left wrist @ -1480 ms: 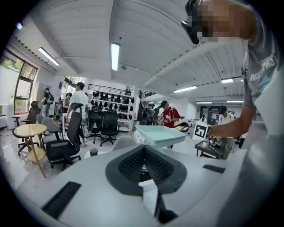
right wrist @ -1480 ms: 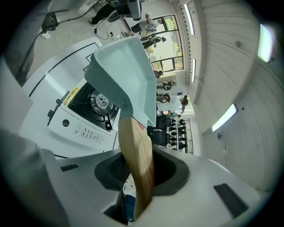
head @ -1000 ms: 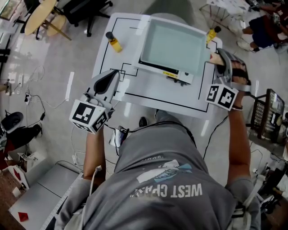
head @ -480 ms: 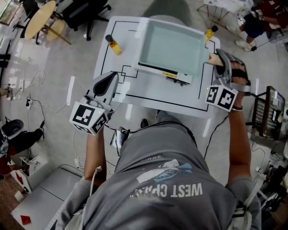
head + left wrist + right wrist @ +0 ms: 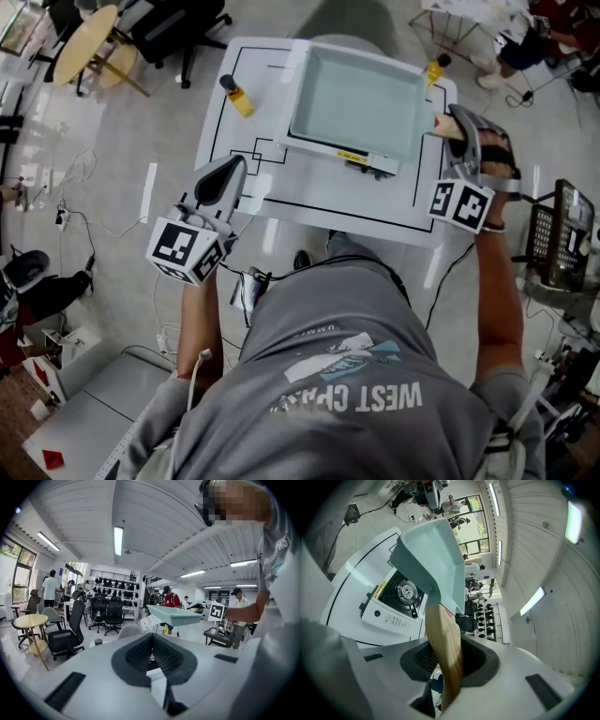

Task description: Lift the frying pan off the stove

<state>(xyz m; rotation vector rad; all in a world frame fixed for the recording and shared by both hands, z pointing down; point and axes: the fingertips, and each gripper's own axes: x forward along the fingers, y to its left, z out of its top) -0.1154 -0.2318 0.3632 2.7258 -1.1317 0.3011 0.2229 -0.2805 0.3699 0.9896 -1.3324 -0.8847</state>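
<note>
Frying pan: square, pale teal, deep-walled, with a wooden handle. Raised clear of the stove, directly above it, bottom apart from the burner. Empty inside as seen from the head view. Tilted in the right gripper view, handle end lower than the far rim.

Right tool: at the right edge of the desk, pointing slightly downward. Closed partway on the wooden handle, one pad on each side of it, bearing the pan. Marker cube at its rear, toward the person.

Left tool: over the near left corner of the desk, well apart from pan and stove, also pointing slightly downward. Pads brought together, nothing between them. Own marker cube at its rear, over the floor.

Stove: white, single burner, placed centrally on the desk. Round burner head and black pan supports exposed in the right gripper view; front panel with a knob, buttons and a yellow label facing the person.

Desk: white, marked with thin black lines forming a large outline and smaller boxes near the left tool.

Yellow bottle with a dark cap: on the far left of the desk, lying tilted. Second yellow bottle: at the far right corner, beside the pan.

Surroundings: round wooden table and black office chairs beyond the desk, cables on the floor at left, black wire rack at right.
</note>
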